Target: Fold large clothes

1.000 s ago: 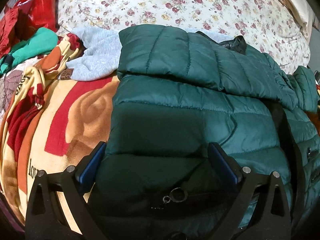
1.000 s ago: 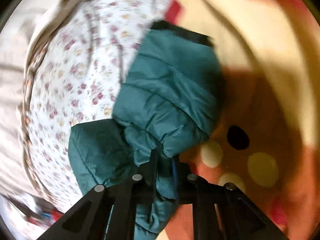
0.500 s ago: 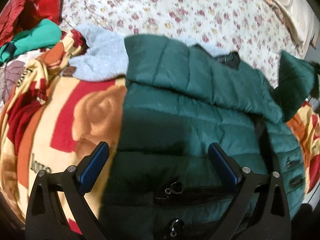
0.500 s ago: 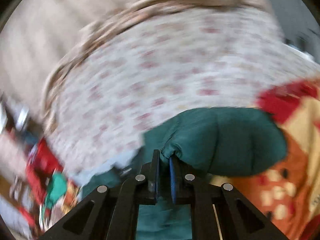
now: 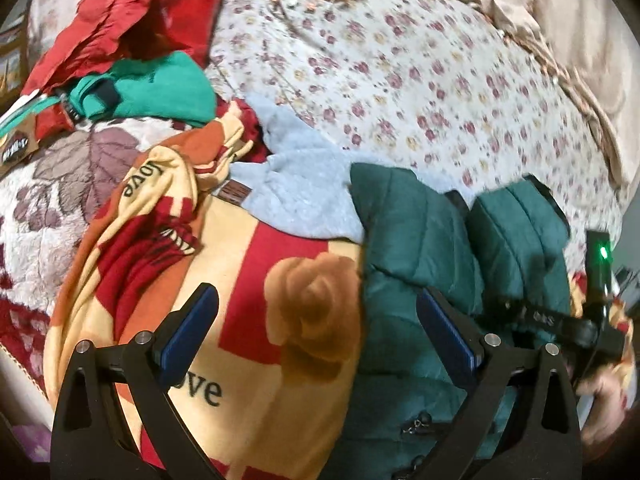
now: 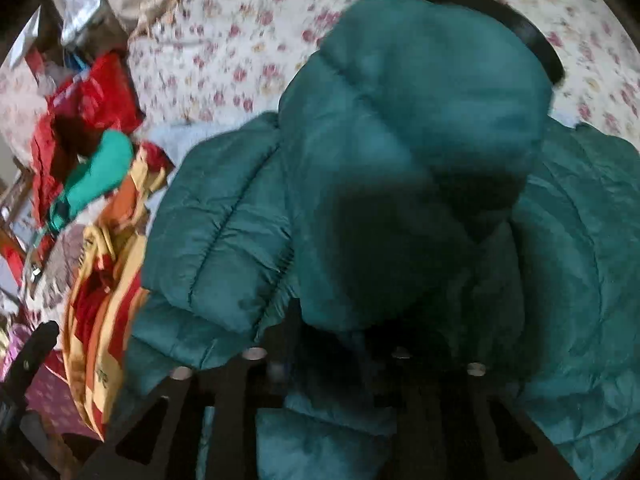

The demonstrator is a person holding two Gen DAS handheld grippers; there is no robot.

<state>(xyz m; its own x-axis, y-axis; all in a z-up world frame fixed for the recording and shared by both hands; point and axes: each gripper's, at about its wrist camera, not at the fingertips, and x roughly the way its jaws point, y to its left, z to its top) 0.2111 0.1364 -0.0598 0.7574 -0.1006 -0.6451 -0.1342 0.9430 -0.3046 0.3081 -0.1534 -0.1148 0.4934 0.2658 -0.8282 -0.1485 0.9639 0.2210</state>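
Observation:
A dark green puffer jacket [image 5: 416, 248] lies on the bed, with the left sleeve folded over its body. In the right wrist view the other sleeve [image 6: 420, 120], with its black cuff, is laid across the jacket body [image 6: 580, 260]. My right gripper [image 6: 332, 344] hovers dark and blurred over the sleeve's near end. Its jaws are opening, with sleeve fabric loose between them. My left gripper [image 5: 318, 332] is open and empty above the jacket's left edge, one pad over the blanket [image 5: 280, 320] and one over the jacket.
A grey fleece [image 5: 304, 184] lies behind the jacket. A bright green garment [image 5: 160, 92] and red clothes [image 5: 120, 28] are piled at the far left. A floral sheet [image 5: 420, 80] covers the far bed. A hand [image 5: 604, 396] holds the right gripper's body.
My right gripper swung the sleeve across onto the jacket body and its jaws parted. My left gripper rose and shifted left off the jacket, staying open.

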